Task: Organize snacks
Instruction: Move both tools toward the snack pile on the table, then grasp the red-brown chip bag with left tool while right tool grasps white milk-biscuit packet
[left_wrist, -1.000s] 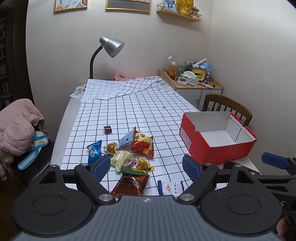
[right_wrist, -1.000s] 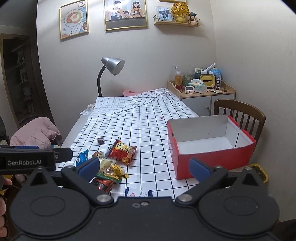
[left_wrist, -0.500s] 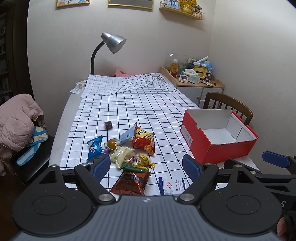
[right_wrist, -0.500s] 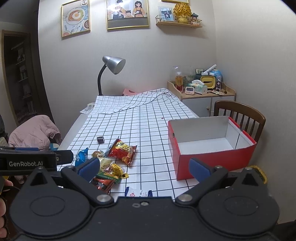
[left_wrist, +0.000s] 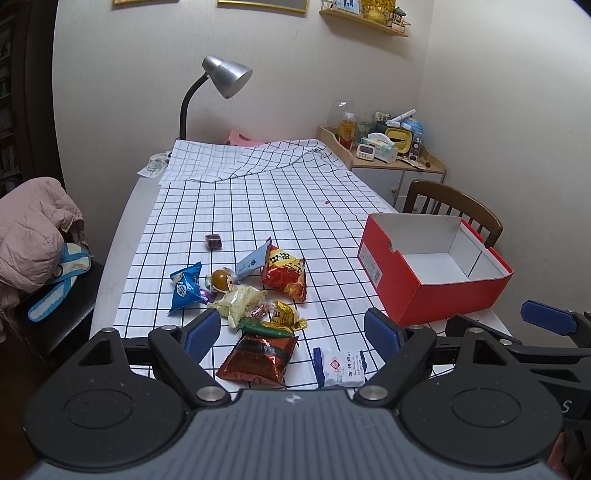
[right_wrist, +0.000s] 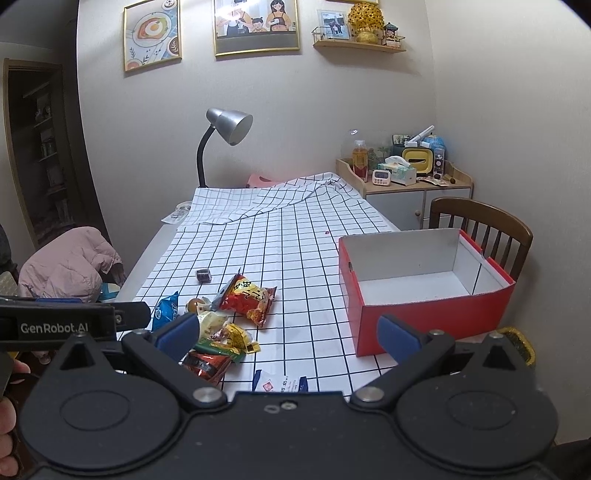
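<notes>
The checked cloth lies bare across the middle and upper middle of the frame, open to passage. Low and left of centre, the snack pile crowds the near edge. The red box walls off the right, its top open, with a chair behind it. The lamp stands at the upper left.

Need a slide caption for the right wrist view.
Open right hand-held gripper hovers over scattered snack packets beside an empty red box.
</notes>
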